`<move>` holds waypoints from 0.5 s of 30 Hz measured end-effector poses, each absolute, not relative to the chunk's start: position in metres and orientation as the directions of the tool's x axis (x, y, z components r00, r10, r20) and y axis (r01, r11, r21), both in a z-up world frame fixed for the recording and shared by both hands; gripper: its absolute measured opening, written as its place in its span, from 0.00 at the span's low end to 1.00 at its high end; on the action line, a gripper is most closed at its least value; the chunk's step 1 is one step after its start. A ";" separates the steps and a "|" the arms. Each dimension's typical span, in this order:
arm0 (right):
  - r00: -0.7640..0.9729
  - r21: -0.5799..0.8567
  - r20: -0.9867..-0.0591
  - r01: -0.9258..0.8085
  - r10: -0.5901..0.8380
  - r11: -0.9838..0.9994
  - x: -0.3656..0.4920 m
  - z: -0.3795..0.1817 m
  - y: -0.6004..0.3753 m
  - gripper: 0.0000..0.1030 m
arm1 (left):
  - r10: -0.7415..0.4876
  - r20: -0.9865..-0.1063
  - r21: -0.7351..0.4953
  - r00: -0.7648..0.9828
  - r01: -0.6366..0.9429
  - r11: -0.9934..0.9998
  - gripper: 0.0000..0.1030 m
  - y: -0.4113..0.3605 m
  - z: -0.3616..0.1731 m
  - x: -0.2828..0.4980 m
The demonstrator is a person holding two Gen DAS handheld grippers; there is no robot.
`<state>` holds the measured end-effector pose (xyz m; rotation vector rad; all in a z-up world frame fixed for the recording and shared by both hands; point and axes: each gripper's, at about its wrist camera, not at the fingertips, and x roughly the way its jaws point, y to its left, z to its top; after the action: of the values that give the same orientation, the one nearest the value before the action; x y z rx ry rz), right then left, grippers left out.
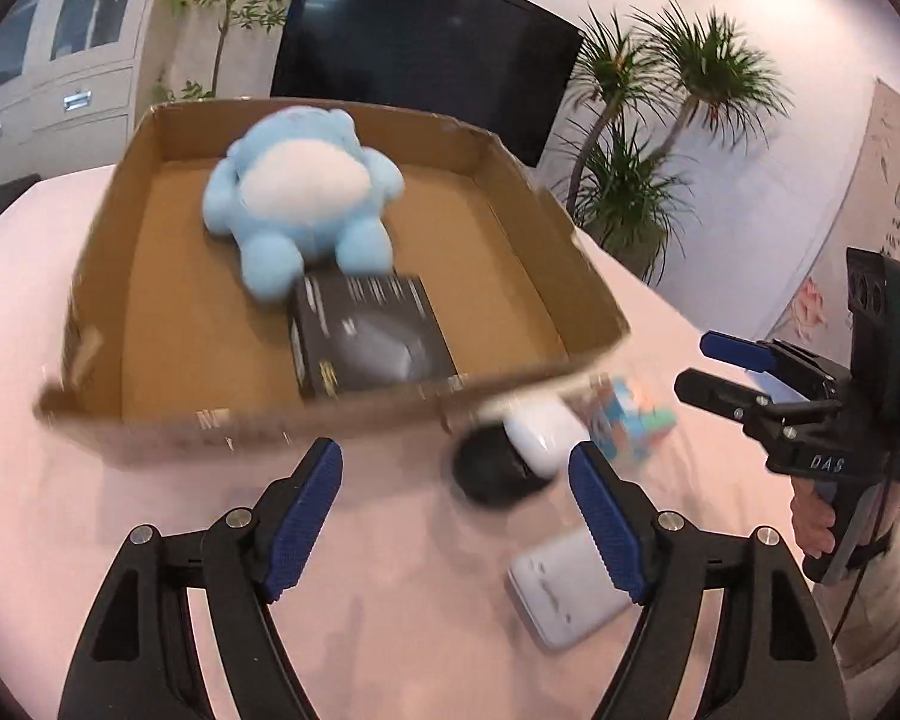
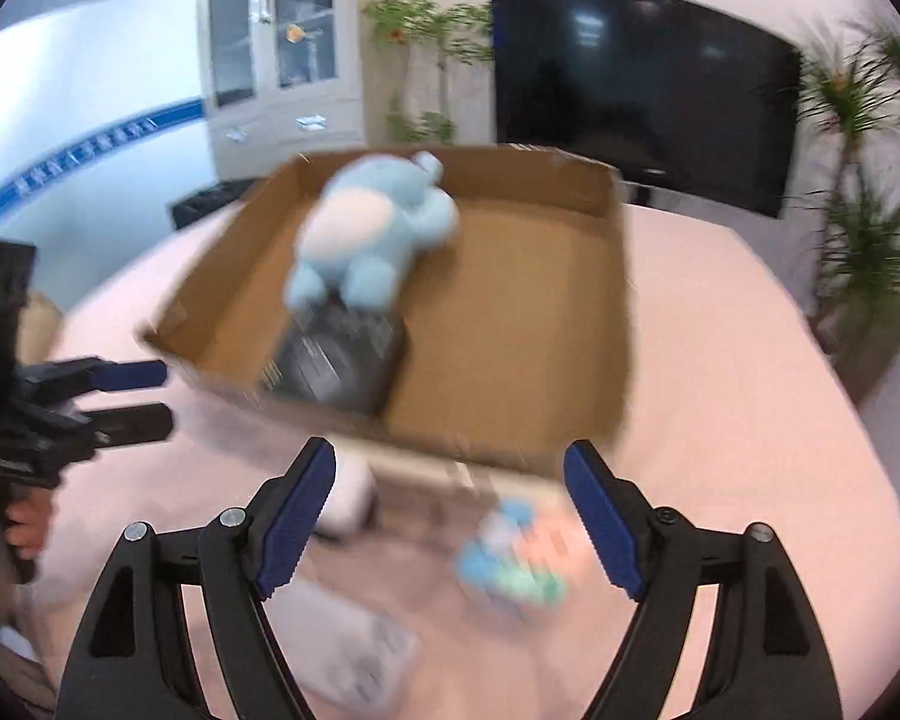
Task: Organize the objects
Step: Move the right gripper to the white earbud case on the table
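Task roughly half complete, judging by where the objects lie. The shallow cardboard box (image 1: 510, 192), brown, open-topped and the largest item on the pink tabletop (image 1: 390, 570), already holds two things. The pale-blue plush toy (image 1: 300, 192) with a white belly lies on its back toward the box's far wall. The black product carton (image 1: 372, 336), printed with a grey rounded device, lies flat against the near wall, touching the plush's feet.

Three objects remain outside, all just beyond the near wall. The white flat rectangular device (image 1: 561, 594), possibly a power bank, is farthest from the box. The black-and-white rounded object (image 1: 519, 450), too blurred to identify, and the pastel puzzle cube (image 1: 633, 423) lie closest to the wall.

The left gripper (image 1: 456, 516) and the right gripper (image 2: 450, 516) are both spread wide and empty, poised near the box's near wall above these leftovers.
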<state>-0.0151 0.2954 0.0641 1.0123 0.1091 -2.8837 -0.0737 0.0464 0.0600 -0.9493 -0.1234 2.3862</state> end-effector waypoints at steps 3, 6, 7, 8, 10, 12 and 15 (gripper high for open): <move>-0.754 -0.007 -0.653 0.110 -0.079 -0.994 -0.010 0.044 0.297 0.76 | 0.541 -0.627 -0.260 -0.561 -0.504 -0.824 0.76 0.060 0.050 -0.064; -0.740 0.096 -0.653 0.128 -0.160 -0.987 -0.013 0.032 0.302 0.76 | 0.518 -0.634 -0.216 -0.574 -0.512 -0.832 0.76 0.068 0.048 -0.057; -0.730 0.126 -0.657 0.138 -0.187 -0.982 -0.016 0.030 0.301 0.76 | 0.523 -0.634 -0.222 -0.570 -0.513 -0.829 0.76 0.066 0.048 -0.058; -0.721 0.145 -0.661 0.151 -0.210 -0.978 -0.018 0.026 0.296 0.75 | 0.527 -0.629 -0.231 -0.572 -0.510 -0.829 0.76 0.063 0.049 -0.059; -0.717 0.158 -0.659 0.161 -0.225 -0.974 -0.019 0.023 0.290 0.75 | 0.527 -0.626 -0.251 -0.575 -0.492 -0.834 0.76 0.056 0.051 -0.061; -0.713 0.160 -0.662 0.169 -0.233 -0.972 -0.023 0.020 0.283 0.74 | 0.527 -0.620 -0.268 -0.581 -0.475 -0.838 0.76 0.049 0.052 -0.063; -0.728 0.116 -0.658 0.158 -0.195 -0.981 -0.033 0.019 0.267 0.74 | 0.512 -0.625 -0.280 -0.589 -0.443 -0.852 0.76 0.038 0.050 -0.068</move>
<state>-0.0326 0.2667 0.0190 1.0571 -0.0764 -2.7543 -0.0679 0.0382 0.0504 -0.9853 -0.1281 2.4013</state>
